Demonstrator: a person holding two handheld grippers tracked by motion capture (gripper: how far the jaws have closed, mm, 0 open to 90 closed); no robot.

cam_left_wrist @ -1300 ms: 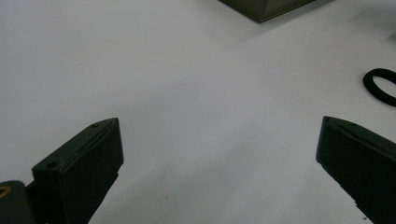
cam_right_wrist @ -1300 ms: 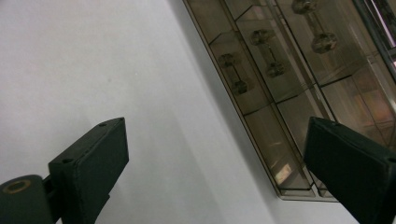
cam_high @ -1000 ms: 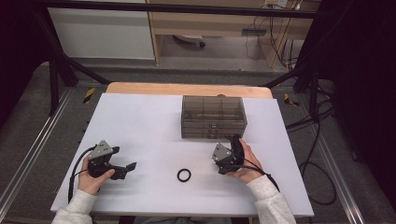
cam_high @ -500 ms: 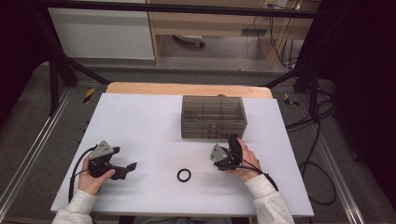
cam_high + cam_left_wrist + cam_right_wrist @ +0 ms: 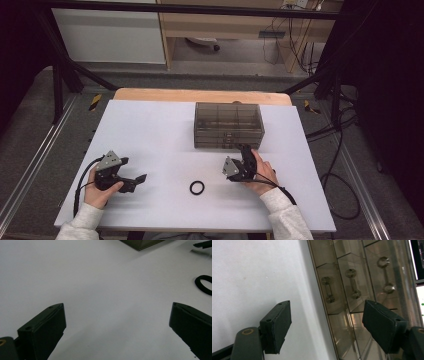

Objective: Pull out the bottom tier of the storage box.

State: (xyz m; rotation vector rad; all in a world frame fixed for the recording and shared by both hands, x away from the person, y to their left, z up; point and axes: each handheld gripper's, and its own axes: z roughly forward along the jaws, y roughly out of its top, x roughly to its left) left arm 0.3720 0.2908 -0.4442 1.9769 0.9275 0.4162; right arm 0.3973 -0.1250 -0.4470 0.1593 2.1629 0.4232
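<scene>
A smoky transparent drawer box [image 5: 228, 125] stands at the middle back of the white table [image 5: 150, 130]. My right gripper [image 5: 245, 151] sits just in front of its lower right corner, pointing at the drawer fronts. In the right gripper view the gripper [image 5: 327, 315] is open; its jaws have just been closing, with nothing between them, and the drawer handles [image 5: 353, 283] lie beyond. A black ring [image 5: 197, 187] lies flat on the table between the hands. My left gripper [image 5: 140, 178] rests at the front left, open and empty, with the ring [image 5: 204, 283] off to its right.
A wooden strip [image 5: 200, 95] edges the table's far side. Cables [image 5: 340, 150] hang off the right side. A corner of the drawer box [image 5: 142, 243] sits at the top of the left gripper view. Bare white table lies between the left gripper and the box.
The right gripper has edged slightly left in front of the drawer box. The left hand, the ring and the box have stayed in place.
</scene>
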